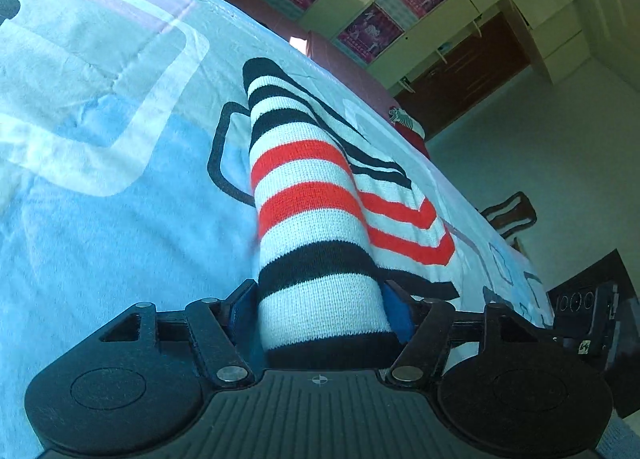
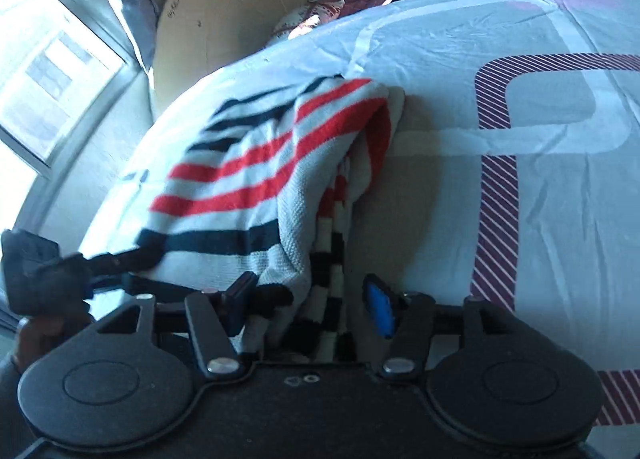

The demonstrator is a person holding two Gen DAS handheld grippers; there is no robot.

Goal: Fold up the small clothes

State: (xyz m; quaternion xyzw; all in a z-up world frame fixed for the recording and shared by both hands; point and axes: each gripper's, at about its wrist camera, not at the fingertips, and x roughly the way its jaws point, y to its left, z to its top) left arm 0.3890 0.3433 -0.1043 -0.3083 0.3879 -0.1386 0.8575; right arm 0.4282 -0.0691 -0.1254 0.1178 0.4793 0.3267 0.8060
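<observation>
The left hand-held gripper (image 1: 320, 311) has a fold of the striped knit sweater (image 1: 316, 219) sitting right between its blue pads; whether the pads actually press on it is hard to tell. The right hand-held gripper (image 2: 308, 299) has its jaws apart, the sweater's edge (image 2: 256, 179) bunched loosely in the gap, and its right pad looks clear of the cloth. The sweater is ribbed knit, white with black and red bands, partly folded over itself, lying on a bed with a smooth pale blue sheet (image 2: 440, 39) printed with rounded rectangles.
</observation>
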